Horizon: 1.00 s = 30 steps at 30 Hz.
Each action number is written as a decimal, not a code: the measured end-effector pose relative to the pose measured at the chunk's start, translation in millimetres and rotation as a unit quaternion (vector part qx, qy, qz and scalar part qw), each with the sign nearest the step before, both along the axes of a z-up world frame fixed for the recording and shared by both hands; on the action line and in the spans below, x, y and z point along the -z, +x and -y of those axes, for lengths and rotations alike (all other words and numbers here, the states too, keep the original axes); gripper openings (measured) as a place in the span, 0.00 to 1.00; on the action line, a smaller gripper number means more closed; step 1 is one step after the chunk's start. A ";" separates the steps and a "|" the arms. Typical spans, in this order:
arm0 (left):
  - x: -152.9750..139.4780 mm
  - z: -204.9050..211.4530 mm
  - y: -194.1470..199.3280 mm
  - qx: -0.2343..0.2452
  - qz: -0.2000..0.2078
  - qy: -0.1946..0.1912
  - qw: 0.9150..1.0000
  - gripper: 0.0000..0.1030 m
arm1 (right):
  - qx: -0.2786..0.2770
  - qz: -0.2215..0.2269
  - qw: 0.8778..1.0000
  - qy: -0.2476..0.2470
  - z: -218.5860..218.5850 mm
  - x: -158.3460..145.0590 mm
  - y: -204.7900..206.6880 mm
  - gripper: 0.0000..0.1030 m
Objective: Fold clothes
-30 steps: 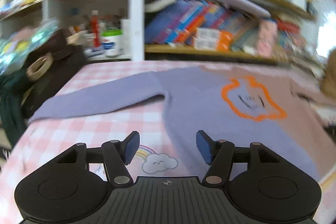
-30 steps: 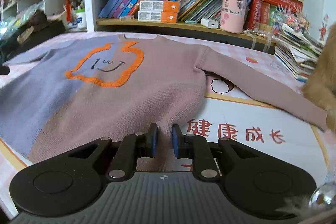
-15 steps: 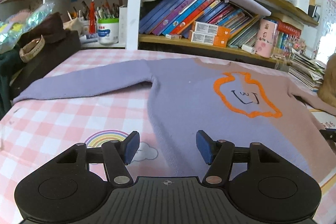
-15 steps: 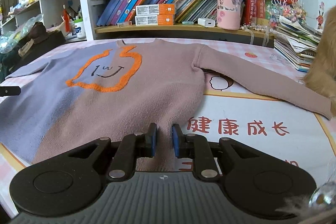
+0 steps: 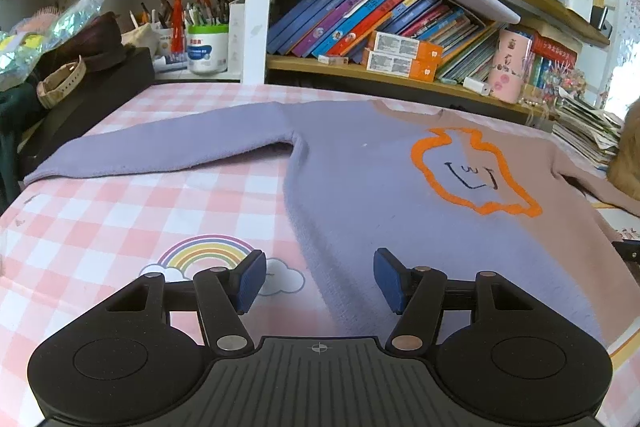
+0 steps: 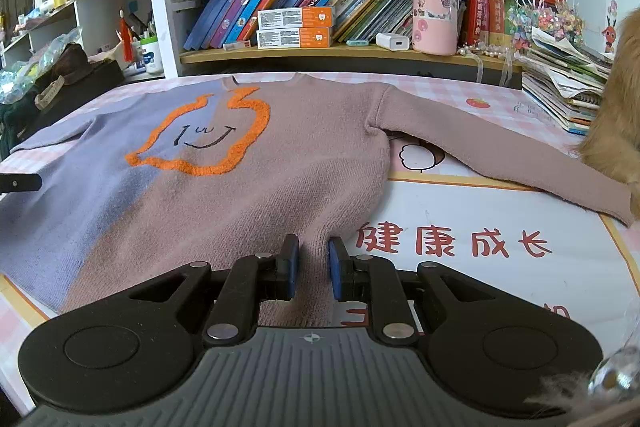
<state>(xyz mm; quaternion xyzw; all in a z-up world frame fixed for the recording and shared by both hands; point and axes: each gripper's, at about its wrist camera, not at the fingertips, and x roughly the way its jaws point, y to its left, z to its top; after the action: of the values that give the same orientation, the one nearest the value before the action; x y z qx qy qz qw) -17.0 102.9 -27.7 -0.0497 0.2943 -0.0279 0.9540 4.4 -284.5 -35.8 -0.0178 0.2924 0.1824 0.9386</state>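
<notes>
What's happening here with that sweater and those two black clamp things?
A person holding a clamp tool in each hand is starting to fold a sweater spread flat on the table, sleeves out. The right gripper has pinched the sweater's bottom hem. The left gripper is open, poised at the hem on the purple side, gripping nothing. No fold has been made yet.

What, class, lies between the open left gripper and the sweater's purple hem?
Nothing visible does. The left gripper stands open right at the hem of the sweater, with only bare checked tablecloth beside it; no object blocks the way.
</notes>
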 end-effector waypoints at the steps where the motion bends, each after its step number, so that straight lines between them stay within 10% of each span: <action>1: 0.6 -0.3 0.2 0.000 -0.001 0.000 1.000 0.59 | 0.000 0.000 1.000 0.001 0.2 0.0 0.1 0.16; 30: 3.7 -2.1 1.3 0.003 -0.002 0.000 1.000 0.62 | 0.016 -0.003 1.000 -0.010 5.9 -1.1 -5.7 0.29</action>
<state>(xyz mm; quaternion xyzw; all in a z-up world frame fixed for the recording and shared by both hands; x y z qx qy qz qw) -15.7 105.0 -31.4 -0.0484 0.2964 -0.0307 0.9533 -1.3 -290.4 -34.6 -0.0216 0.2970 0.1643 0.9404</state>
